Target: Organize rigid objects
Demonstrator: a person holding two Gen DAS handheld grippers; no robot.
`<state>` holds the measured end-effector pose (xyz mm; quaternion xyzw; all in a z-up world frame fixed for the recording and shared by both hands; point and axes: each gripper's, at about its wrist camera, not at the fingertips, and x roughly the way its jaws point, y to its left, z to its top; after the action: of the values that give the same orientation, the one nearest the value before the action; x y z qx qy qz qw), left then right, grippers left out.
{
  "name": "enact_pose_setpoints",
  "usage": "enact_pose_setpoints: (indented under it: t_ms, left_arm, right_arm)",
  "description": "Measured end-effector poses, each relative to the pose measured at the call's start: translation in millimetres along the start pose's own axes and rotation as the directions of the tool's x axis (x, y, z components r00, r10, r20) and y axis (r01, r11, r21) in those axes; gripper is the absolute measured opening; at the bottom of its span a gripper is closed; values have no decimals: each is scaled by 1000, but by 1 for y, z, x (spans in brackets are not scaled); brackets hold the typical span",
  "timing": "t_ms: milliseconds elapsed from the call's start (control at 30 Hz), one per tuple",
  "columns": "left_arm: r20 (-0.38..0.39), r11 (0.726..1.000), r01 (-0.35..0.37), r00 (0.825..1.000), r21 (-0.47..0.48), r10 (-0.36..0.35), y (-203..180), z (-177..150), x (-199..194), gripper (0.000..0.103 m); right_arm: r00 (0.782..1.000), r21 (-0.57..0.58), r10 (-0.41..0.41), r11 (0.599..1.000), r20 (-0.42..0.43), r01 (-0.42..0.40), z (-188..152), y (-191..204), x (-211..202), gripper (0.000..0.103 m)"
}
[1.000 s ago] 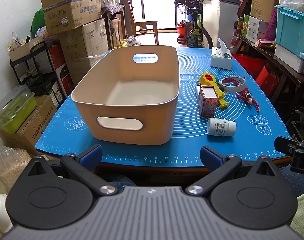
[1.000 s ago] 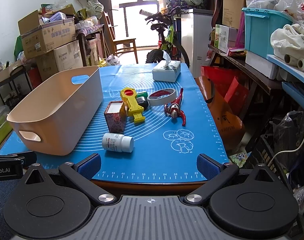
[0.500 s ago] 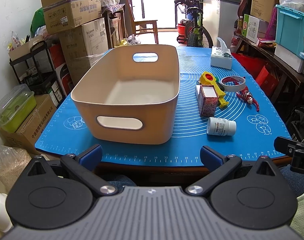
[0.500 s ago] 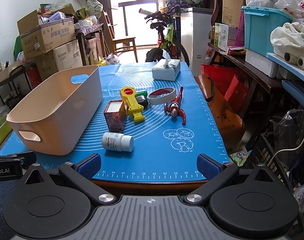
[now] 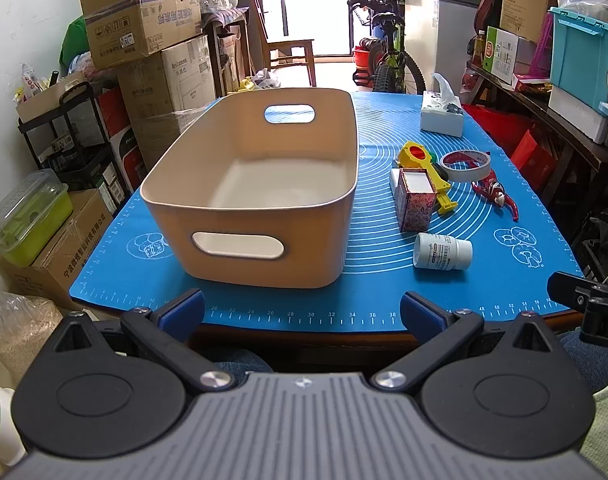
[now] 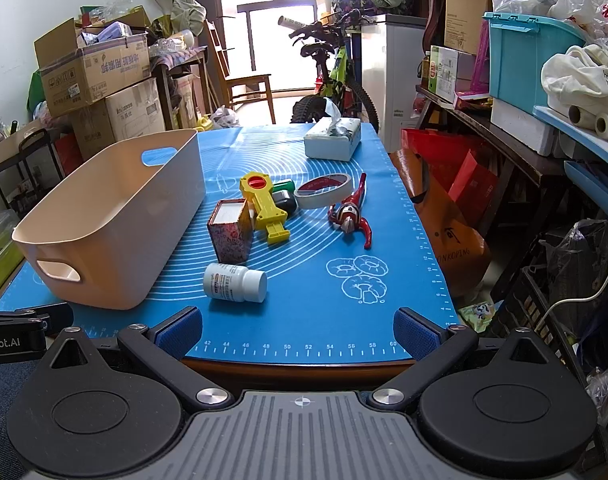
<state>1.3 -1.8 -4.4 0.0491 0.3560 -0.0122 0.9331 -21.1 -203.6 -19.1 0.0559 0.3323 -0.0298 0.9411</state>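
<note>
I'm holding my left gripper (image 5: pixel 301 312) spread wide, gripping nothing, facing one empty beige bin (image 5: pixel 239 204) whose long axis is running away from me. Right of it are lying one pill bottle (image 6: pixel 233 282), cap pointing right, one floral box (image 6: pixel 229 236), one yellow toy (image 6: pixel 263 206), one tape roll (image 6: pixel 324 190), one red figure (image 6: pixel 350 214). My right gripper (image 6: pixel 297 330) is also gaping, empty.

You face a smooth, matt beige plastic bin (image 5: pixel 255 200) on a blue mat (image 5: pixel 376 276) that looks rubbery, with a slight sheen and white printed lines. Beside it you see a glossy white plastic bottle (image 6: pixel 235 282) with a paper label, a printed cardboard box (image 6: pixel 230 231), a shiny yellow plastic toy (image 6: pixel 263 206) and a glossy tape roll (image 6: pixel 324 190). Your grippers have blue, faintly textured pads (image 6: pixel 179 330) on matt black plastic arms with bright metal pivots.
</note>
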Motion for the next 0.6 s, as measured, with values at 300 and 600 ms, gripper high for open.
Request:
enact_pose_setpoints:
  t_ms: [300,600]
  left_arm:
    - [-1,1000,0,1000,0,0,0,0,0,103]
    - [0,1000,0,1000,0,0,0,0,0,103]
  right_arm:
    - [1000,-1,-1,1000,-1,1,0,0,0,101]
    - [1000,-5,-3,1000,-2,3,-4,2,5,101]
